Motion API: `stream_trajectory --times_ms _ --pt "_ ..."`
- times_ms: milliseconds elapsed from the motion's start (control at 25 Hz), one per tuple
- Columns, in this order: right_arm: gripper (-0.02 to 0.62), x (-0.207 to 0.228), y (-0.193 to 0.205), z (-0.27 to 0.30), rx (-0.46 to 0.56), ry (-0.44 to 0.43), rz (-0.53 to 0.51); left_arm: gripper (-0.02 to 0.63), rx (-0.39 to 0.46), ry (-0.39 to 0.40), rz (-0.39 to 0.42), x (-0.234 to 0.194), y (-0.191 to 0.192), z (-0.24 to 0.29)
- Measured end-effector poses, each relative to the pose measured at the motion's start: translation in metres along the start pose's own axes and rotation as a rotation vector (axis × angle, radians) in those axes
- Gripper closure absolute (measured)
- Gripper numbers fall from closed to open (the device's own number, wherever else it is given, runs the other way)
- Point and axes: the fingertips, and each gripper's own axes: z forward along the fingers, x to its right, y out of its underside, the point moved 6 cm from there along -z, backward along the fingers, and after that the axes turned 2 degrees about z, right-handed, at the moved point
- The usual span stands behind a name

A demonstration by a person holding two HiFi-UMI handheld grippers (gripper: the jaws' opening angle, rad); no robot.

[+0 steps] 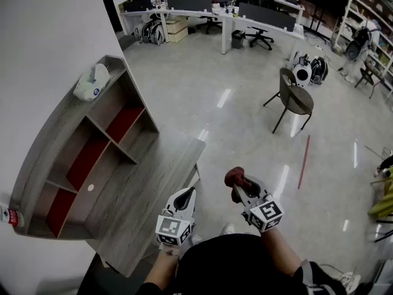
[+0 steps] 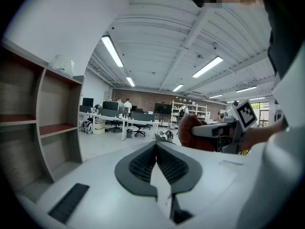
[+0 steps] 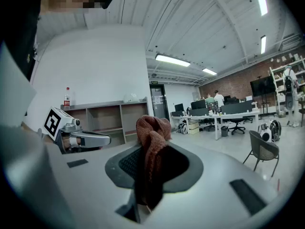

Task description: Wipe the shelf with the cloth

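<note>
The grey wooden shelf (image 1: 92,165) with red back panels stands against the wall at the left. My right gripper (image 1: 236,186) is shut on a reddish-brown cloth (image 1: 234,177), held in the air to the right of the shelf. In the right gripper view the cloth (image 3: 152,130) bunches up between the jaws of that gripper (image 3: 151,149), with the shelf (image 3: 109,118) farther off. My left gripper (image 1: 185,196) hangs beside it over the shelf's low grey ledge (image 1: 153,189). Its jaws (image 2: 156,146) are shut on nothing.
A white object (image 1: 92,82) lies on the shelf's top end and a bottle (image 1: 9,216) stands at the near end. A chair (image 1: 295,97), office desks (image 1: 209,11) and a red floor line (image 1: 303,161) lie beyond on the polished floor.
</note>
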Motion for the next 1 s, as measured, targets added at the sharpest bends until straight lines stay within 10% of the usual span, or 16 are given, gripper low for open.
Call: stream_trajectory --times_ms 600,1000 --pt "0.529 0.097 0.012 -0.014 -0.002 -0.008 0.093 0.597 -0.081 -0.047 0.014 0.047 0.004 0.077" --pt "0.529 0.116 0.012 0.079 -0.054 -0.048 0.125 0.597 -0.103 -0.134 -0.036 -0.036 0.009 0.105"
